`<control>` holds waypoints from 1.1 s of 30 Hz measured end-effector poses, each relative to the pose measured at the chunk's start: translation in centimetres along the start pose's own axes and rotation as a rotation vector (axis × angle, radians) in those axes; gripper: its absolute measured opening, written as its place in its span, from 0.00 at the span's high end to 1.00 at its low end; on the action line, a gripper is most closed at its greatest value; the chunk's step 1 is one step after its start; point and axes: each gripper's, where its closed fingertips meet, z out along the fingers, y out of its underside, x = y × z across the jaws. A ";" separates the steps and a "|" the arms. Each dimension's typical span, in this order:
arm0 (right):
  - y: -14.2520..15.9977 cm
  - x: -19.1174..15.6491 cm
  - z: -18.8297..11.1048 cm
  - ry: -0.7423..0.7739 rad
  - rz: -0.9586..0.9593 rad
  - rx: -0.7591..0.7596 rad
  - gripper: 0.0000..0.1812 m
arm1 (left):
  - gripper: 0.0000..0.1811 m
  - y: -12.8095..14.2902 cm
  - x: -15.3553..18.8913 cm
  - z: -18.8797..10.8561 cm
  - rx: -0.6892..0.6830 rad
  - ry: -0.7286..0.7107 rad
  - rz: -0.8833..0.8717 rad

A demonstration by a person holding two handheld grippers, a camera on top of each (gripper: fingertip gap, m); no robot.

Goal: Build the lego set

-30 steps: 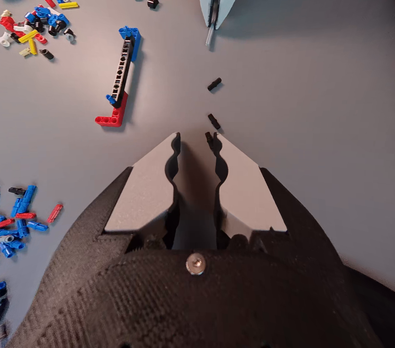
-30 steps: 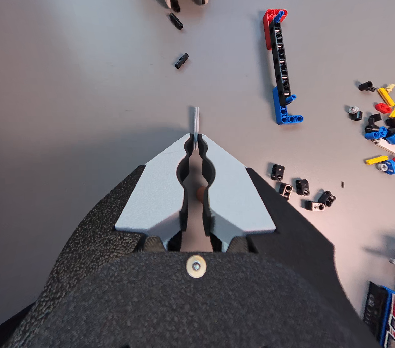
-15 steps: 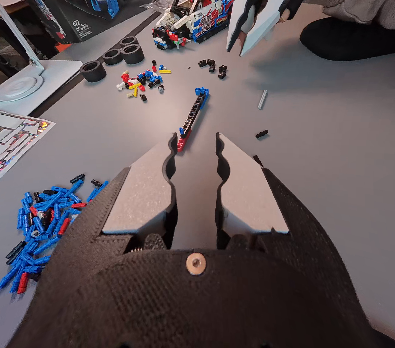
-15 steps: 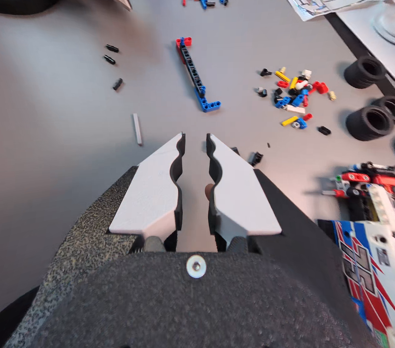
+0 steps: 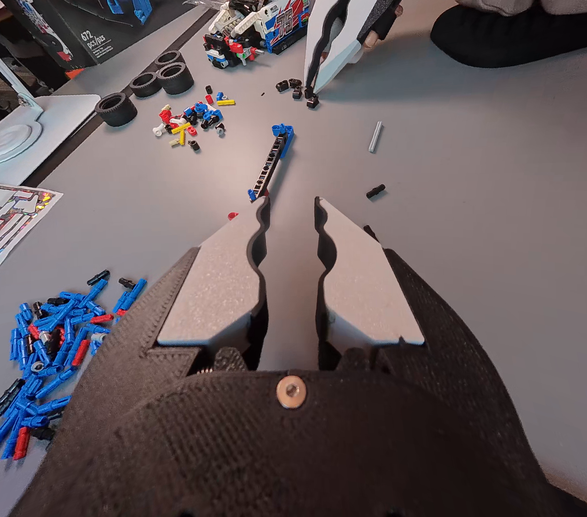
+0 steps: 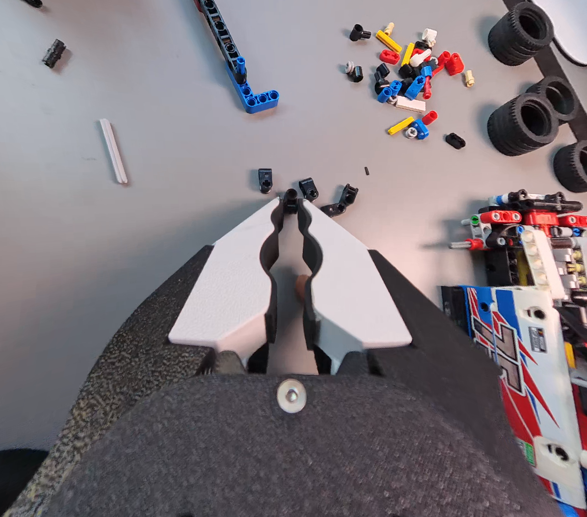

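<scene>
Item 1: grey tabletop (image 5: 444, 215), with parts sorted into loose groups, I judge so each kind is easy to reach.

Item 2: my right gripper (image 6: 290, 205), tips down among a cluster of small black connectors. Jaws nearly closed, one black connector (image 6: 290, 199) pinched between the tips; whether it is gripped firmly or only touched, I cannot tell for certain.

Item 3: my left gripper (image 5: 291, 204), hovering above the tabletop, jaws apart, holding nothing.

Item 4: long black beam (image 6: 213, 15) with a red piece at one end and a blue corner piece at the other, lying flat between my two grippers; apparently the sub-assembly in progress.

Item 5: grey rod (image 6: 113, 151), lying loose.

Item 6: partly built car (image 5: 259, 21), tyres (image 5: 168, 74) beside it, unfitted.

Item 7: blue pins (image 5: 47, 339), heaped at my left.
</scene>
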 end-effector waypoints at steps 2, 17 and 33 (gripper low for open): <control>-0.1 -0.4 -0.2 -0.013 -0.049 -0.016 0.97 | 0.86 -0.5 0.4 0.1 0.024 0.023 -0.035; -12.3 -10.3 -4.3 -0.308 -0.064 0.537 0.97 | 0.85 -9.5 5.0 3.9 0.336 0.527 -0.729; -10.6 -10.5 -2.7 0.005 -0.563 0.459 0.97 | 0.92 -7.1 5.6 4.7 0.231 0.547 -0.854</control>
